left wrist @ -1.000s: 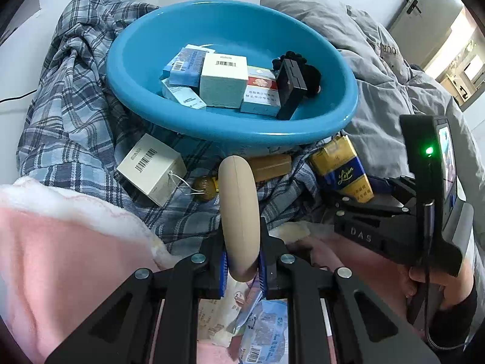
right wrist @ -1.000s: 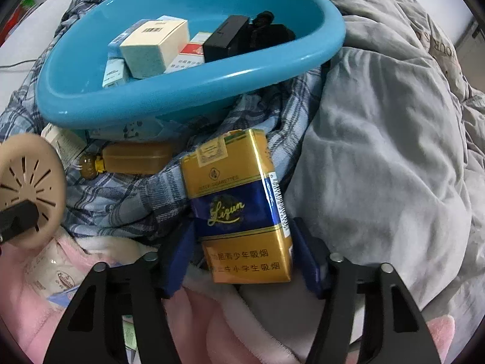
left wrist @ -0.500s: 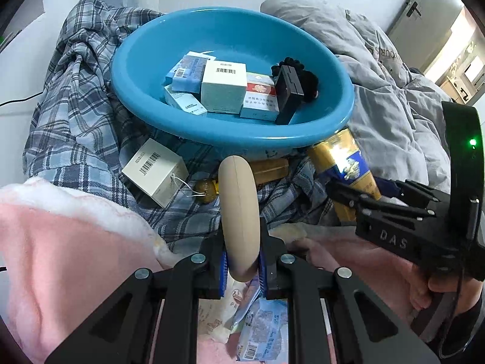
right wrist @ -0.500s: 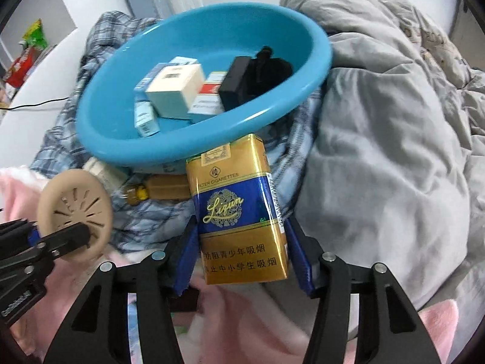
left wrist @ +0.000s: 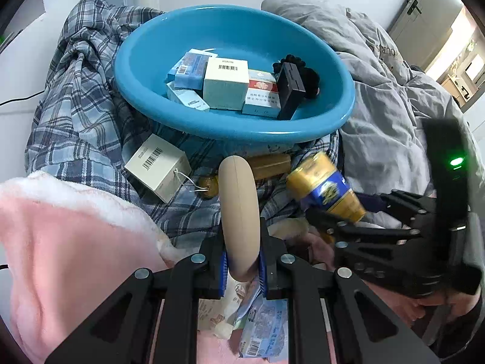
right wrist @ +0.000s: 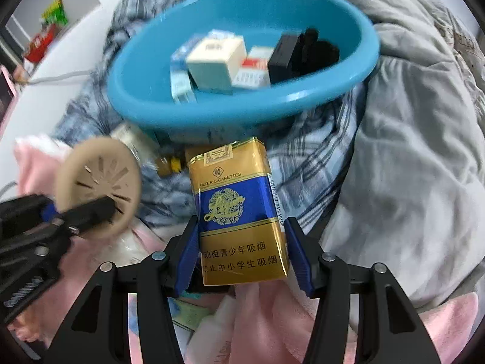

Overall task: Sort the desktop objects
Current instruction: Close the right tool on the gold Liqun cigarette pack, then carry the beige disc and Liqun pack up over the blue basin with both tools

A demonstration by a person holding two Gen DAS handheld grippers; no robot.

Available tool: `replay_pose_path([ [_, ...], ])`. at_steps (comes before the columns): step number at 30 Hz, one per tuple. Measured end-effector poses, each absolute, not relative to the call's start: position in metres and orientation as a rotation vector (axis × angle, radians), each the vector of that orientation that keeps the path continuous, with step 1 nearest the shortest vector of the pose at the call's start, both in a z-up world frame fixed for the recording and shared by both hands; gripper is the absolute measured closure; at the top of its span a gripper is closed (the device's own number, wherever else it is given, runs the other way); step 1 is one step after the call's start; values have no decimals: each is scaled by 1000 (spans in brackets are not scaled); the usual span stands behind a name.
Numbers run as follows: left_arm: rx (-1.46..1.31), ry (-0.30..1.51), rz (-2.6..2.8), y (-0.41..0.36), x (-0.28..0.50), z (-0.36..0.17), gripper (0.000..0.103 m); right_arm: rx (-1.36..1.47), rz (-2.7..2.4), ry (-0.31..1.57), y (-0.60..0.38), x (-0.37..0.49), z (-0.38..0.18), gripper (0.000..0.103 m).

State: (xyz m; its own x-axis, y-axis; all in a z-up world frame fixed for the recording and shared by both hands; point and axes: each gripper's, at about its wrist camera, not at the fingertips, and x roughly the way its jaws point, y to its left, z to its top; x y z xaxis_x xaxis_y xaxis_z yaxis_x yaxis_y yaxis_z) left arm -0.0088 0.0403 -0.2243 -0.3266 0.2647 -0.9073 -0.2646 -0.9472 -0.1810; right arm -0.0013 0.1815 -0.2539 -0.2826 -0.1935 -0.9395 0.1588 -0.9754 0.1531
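Right gripper (right wrist: 241, 253) grips a cigarette pack (right wrist: 239, 209) at frame centre, below the blue basin (right wrist: 368, 69); left gripper (left wrist: 241, 265) clamps a tan disc (left wrist: 239, 215). Best carried over the rim, then released low among the boxes.

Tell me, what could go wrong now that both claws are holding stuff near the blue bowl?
The blue basin sits tilted on rumpled plaid cloth, so dropping things in could tip it. The right gripper holds only the lower part of the gold cigarette pack, which might slip out. The left gripper pinches the round beige disc by its bottom, so it could twist free.
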Motion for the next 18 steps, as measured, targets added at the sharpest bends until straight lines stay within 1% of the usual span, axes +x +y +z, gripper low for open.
replay_pose_path([
  [4,-1597,0,2318,40,-9,-227,86,1815,-2321,2,181,-4,-277,49],
  [7,-1599,-2,2317,41,-10,-228,86,1829,-2309,19,178,-5,-283,49],
  [12,-1584,7,2318,42,-8,-224,86,1752,-2351,22,176,-1,-267,51],
  [18,-1561,21,2323,40,-1,-215,86,1675,-2332,37,167,11,-243,52],
])
